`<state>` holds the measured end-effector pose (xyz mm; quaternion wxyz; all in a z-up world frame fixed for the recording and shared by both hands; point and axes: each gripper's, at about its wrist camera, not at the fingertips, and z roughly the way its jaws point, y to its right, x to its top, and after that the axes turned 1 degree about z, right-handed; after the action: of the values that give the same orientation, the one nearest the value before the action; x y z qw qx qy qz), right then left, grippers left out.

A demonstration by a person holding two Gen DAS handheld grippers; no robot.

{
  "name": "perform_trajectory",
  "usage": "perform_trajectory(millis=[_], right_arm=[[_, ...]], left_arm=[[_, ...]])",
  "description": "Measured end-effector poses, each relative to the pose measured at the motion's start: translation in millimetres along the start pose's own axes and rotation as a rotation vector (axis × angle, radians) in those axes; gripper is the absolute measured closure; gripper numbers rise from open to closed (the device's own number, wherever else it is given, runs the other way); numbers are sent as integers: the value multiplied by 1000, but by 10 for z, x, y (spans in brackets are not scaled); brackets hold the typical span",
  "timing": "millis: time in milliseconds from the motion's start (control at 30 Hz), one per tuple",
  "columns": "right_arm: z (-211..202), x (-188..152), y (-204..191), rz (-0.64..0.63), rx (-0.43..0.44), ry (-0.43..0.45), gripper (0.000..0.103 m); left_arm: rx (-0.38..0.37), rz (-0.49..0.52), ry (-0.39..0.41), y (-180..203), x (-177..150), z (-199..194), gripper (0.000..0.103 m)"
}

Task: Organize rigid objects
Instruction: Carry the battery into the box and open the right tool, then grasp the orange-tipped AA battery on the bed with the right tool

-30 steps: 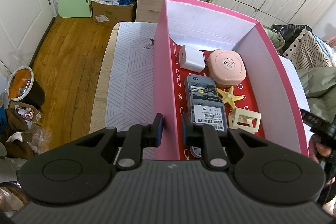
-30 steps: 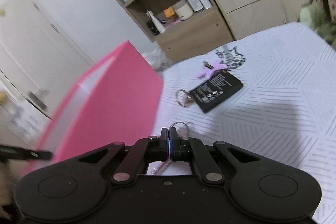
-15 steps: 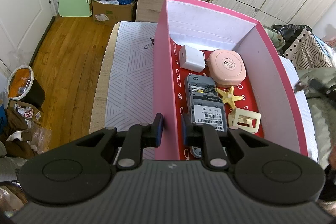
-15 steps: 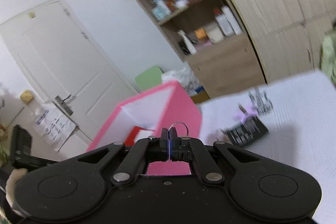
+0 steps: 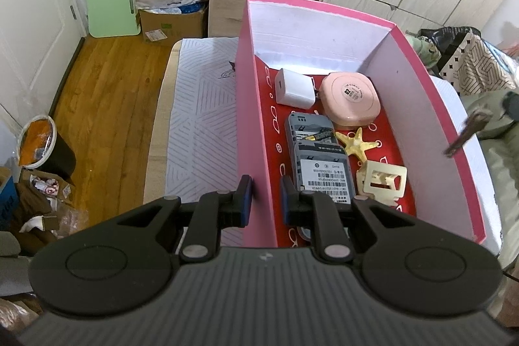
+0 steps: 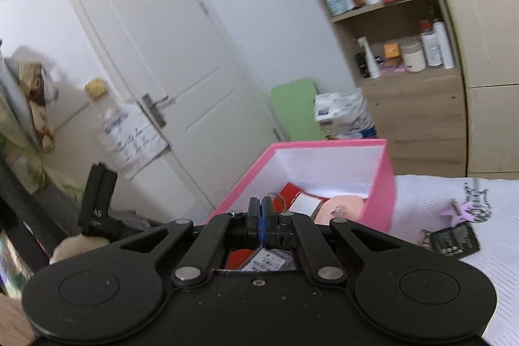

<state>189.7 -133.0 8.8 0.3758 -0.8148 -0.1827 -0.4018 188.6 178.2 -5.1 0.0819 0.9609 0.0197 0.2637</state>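
Left gripper (image 5: pixel 264 195): its two fingers pinch the near left wall of the pink box (image 5: pixel 249 125), one pad outside and one inside, closed tight on the cardboard.
Right gripper (image 6: pixel 260 218): held above the box's near end, jaws pressed together on something thin; a wire key ring (image 6: pixel 280 200) pokes out just beyond the tips, and what hangs from it I cannot make out.
Box floor, near end: a cream hair clip (image 5: pixel 382 182) on the right, two grey phone batteries (image 5: pixel 319 158) overlapping each other along the left wall.
Box floor, middle: a yellow starfish (image 5: pixel 356 141) between the batteries and the clip.
Box floor, far end: a white charger cube (image 5: pixel 293 88) beside a round pink case (image 5: pixel 350 98), the two touching.
Bed cover (image 6: pixel 454 252): outside the box on the right, a black card (image 6: pixel 454 239) with a ring on it, and a purple star-shaped piece (image 6: pixel 457 211) just past it.
Far wall: a shelf unit (image 6: pixel 399 38) with bottles and jars, and a white door (image 6: pixel 155 60).
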Motion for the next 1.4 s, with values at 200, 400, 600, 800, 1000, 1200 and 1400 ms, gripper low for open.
perform_trajectory(millis=[200, 400, 600, 800, 1000, 1200, 1400], right_arm=[[378, -8, -41, -45, -13, -97, 100], [617, -38, 31, -50, -47, -137, 100], [354, -25, 129, -24, -61, -112, 97], [-8, -97, 341, -47, -172, -120, 96], [-45, -364, 626, -33, -247, -180, 94], [148, -559, 686, -123, -297, -252, 88], [480, -683, 686, -255, -307, -339, 76]], left_arm=[[33, 50, -19, 74, 52, -8, 89], [73, 99, -28, 143, 50, -7, 91], [86, 114, -32, 172, 63, -2, 91], [117, 140, -22, 233, 28, -3, 91], [138, 145, -15, 260, 18, -4, 91], [137, 144, -16, 258, 16, 0, 90], [132, 139, -18, 246, 16, -3, 90]])
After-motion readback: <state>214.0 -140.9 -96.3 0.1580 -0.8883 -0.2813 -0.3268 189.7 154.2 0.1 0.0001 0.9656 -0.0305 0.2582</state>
